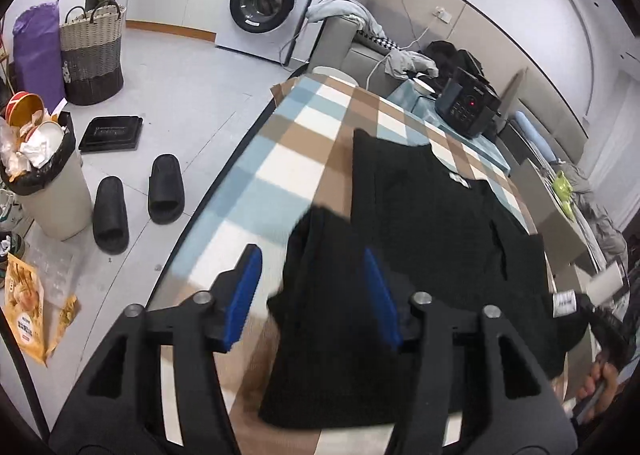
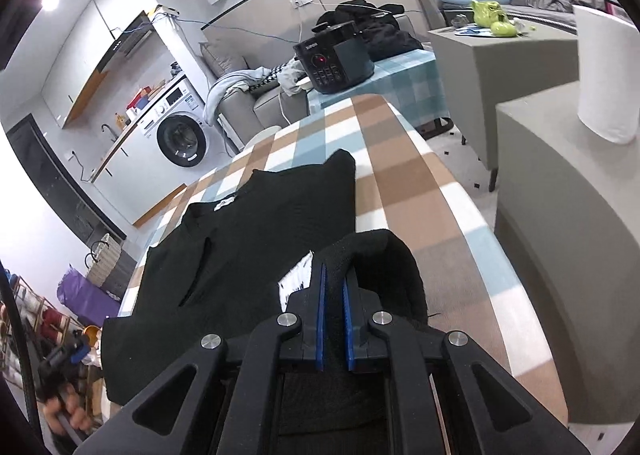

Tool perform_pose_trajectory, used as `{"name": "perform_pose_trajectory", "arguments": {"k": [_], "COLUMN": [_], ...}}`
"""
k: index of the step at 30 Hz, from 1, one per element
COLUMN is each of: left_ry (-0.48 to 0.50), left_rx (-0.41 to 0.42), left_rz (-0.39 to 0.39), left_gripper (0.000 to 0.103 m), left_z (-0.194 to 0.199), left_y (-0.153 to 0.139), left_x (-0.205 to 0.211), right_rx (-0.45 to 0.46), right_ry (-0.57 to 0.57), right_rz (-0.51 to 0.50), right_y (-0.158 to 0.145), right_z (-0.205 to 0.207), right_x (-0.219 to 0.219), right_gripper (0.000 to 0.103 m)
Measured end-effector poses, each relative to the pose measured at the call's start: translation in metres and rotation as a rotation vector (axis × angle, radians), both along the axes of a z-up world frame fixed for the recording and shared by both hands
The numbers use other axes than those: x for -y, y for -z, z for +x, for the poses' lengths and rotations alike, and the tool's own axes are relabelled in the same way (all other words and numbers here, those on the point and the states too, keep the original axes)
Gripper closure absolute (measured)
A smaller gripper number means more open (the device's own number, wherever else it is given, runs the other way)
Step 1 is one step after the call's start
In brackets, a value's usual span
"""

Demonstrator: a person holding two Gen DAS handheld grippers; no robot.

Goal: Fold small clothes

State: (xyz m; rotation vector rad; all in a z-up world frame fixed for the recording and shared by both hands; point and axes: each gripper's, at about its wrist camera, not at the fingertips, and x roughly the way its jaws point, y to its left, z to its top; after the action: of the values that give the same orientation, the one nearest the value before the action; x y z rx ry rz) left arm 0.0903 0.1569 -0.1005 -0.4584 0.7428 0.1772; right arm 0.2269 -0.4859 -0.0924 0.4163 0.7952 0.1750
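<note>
The black garment (image 2: pixel 256 239) lies spread on the checked surface (image 2: pixel 404 191), collar end toward the cooker (image 2: pixel 334 59). The right tool (image 2: pixel 335 291) is clenched on a raised fold at the garment's near edge. The left tool (image 1: pixel 310 295) is released, pads apart, with garment cloth loose between them.

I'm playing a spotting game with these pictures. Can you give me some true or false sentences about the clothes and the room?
1. The black top lies on a checked tablecloth. True.
2. The right gripper is wide open and empty. False: it is shut on the top's black fabric.
3. The left gripper has its jaws apart. True.
4. Red boots stand on the floor. False: a pair of black slippers does.
5. The bin is full of rubbish. True.
</note>
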Motion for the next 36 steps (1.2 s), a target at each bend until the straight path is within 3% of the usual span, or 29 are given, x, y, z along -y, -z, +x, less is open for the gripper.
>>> {"name": "perform_pose_trajectory", "arguments": {"k": [4,7,8,11,14,16,24,30,36], "left_ry": [0.033,0.029,0.029,0.054,0.069,0.076,0.053,0.042,0.006], "left_rx": [-0.044,-0.098,-0.106,-0.095,-0.058,-0.037,0.049,0.097,0.086], "left_rz": [0.044,0.028,0.022,0.031,0.07,0.092,0.058,0.05,0.025], "left_gripper": [0.054,0.055,0.059,0.087,0.099,0.1,0.1,0.1,0.1], "left_z": [-0.01,-0.012,-0.011,-0.013,-0.016,-0.018,0.004,0.055,0.106], "left_y": [0.018,0.036,0.04,0.044,0.038,0.031,-0.001,-0.025,-0.026], "left_x": [0.017,0.02,0.02,0.025,0.031,0.034,0.023,0.009,-0.01], "right_rx": [-0.003,-0.01,-0.008,-0.01,-0.011,-0.01,0.042,0.051,0.008], "right_ry": [-0.009,-0.01,-0.01,-0.01,-0.007,-0.005,0.013,0.045,0.109], "right_rz": [-0.003,0.001,0.0,-0.006,-0.005,-0.003,-0.006,0.035,0.045], "right_y": [0.003,0.004,0.003,0.003,0.003,0.004,-0.007,-0.015,-0.006], "right_z": [-0.006,-0.007,-0.008,-0.009,-0.01,-0.01,-0.003,0.028,0.067], "right_x": [-0.002,-0.003,-0.003,-0.003,-0.004,-0.004,-0.003,-0.002,-0.005], "right_gripper": [0.095,0.095,0.095,0.095,0.095,0.095,0.096,0.096,0.096]}}
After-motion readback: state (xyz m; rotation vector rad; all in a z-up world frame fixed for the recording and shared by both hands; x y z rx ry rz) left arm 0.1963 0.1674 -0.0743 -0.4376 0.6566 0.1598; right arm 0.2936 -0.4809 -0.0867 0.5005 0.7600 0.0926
